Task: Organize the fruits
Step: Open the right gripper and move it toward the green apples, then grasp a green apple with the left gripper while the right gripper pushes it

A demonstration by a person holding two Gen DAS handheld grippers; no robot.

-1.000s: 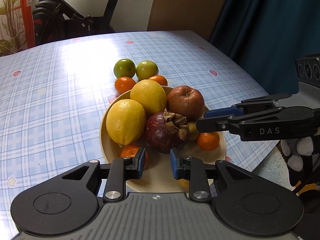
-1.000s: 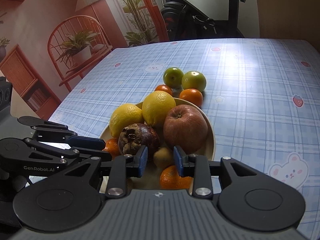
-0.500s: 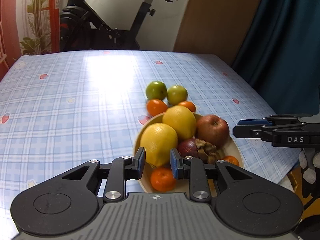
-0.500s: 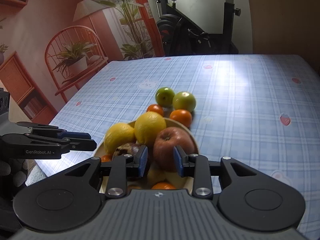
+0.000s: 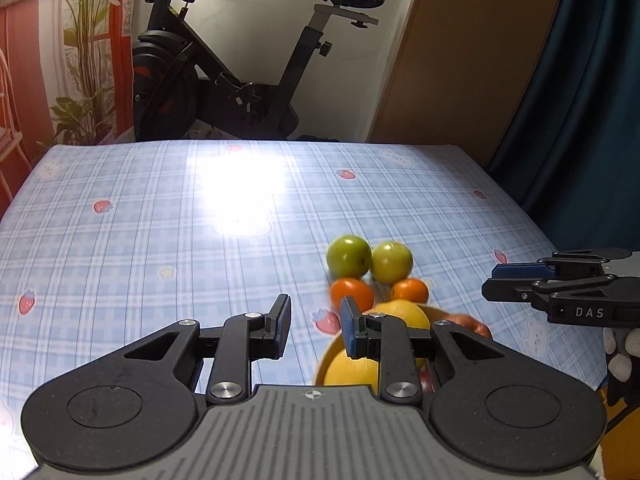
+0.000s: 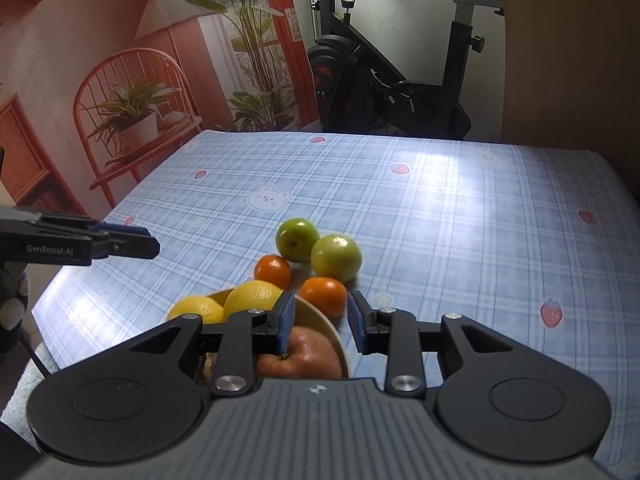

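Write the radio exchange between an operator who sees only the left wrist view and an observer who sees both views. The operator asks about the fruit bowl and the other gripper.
Operator: The left gripper hides most of the bowl from me. What lies in it besides the lemons?
Observer: A red apple lies in the bowl, close to the rim on the right.
Operator: I see the right gripper only from the side. Is it carrying any fruit?
Observer: No. Nothing sits between its fingers.
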